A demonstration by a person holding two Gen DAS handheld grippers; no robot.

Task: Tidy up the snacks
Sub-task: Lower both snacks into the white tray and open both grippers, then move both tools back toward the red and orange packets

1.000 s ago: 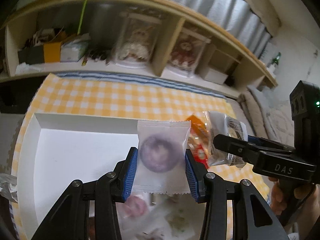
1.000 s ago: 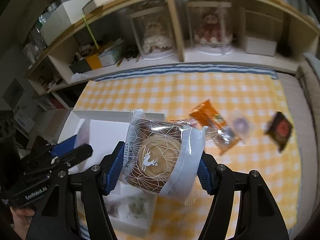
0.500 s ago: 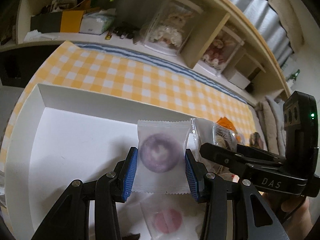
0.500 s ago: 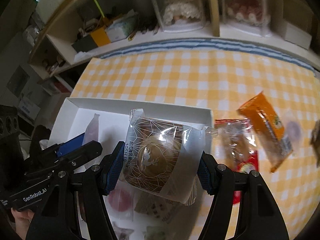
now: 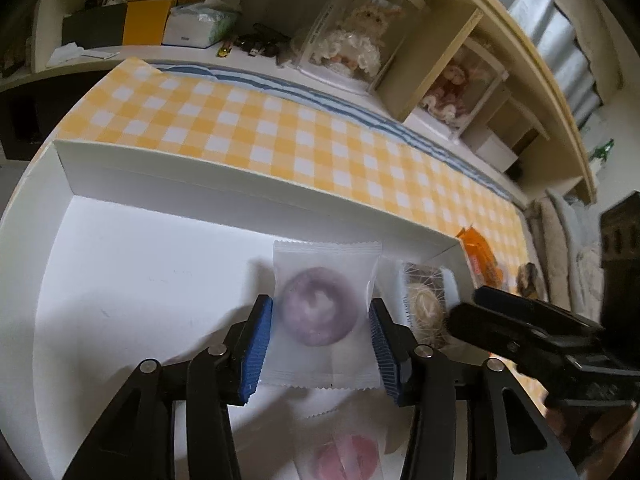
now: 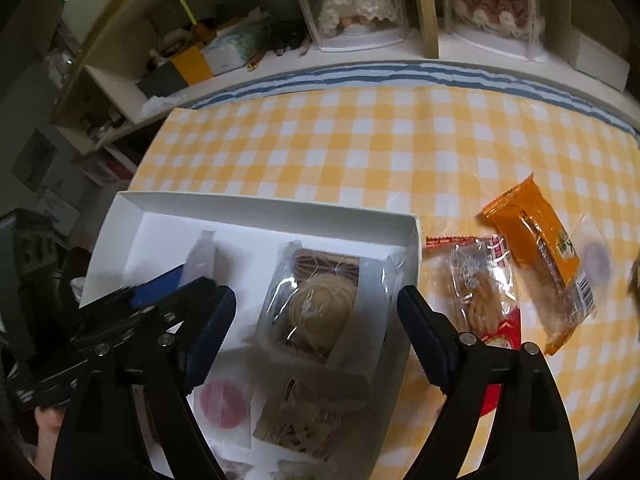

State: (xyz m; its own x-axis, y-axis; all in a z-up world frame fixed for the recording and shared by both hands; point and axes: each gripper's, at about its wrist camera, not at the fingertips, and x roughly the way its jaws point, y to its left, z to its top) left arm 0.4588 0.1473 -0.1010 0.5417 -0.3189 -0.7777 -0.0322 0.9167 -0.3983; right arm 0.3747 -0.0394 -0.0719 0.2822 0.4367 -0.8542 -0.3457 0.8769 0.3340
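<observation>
Lying flat on the floor of the white box [image 5: 256, 184], near its far right corner: a frosted packet with a purple round sweet [image 5: 320, 312]. Sitting between the blue pads of the left gripper [image 5: 320, 344], jaws having just been easing wider, pads close beside the packet's edges but not visibly pressing it. Resting just to its right: a clear-wrapped round pastry [image 6: 320, 304] with a web-pattern wrapper, lying in the box against the right wall. Hanging over it: the right gripper [image 6: 316, 332], jaws having just been spreading and now standing well apart, clear of the wrapper on both sides. Lying nearer the cameras in the box: a packet with a pink sweet [image 6: 224, 400] and a brown patterned packet [image 6: 304, 420]. Waiting outside the box on the yellow checked cloth [image 6: 360, 148] of the bench: a red-edged packet of twisted biscuits [image 6: 480, 284] just beside the box wall, then an orange packet [image 6: 536, 236], then another frosted packet with a purple sweet [image 6: 596, 264]. Standing behind the bench: a shelf [image 6: 428, 12] carrying two dolls in clear cases.
</observation>
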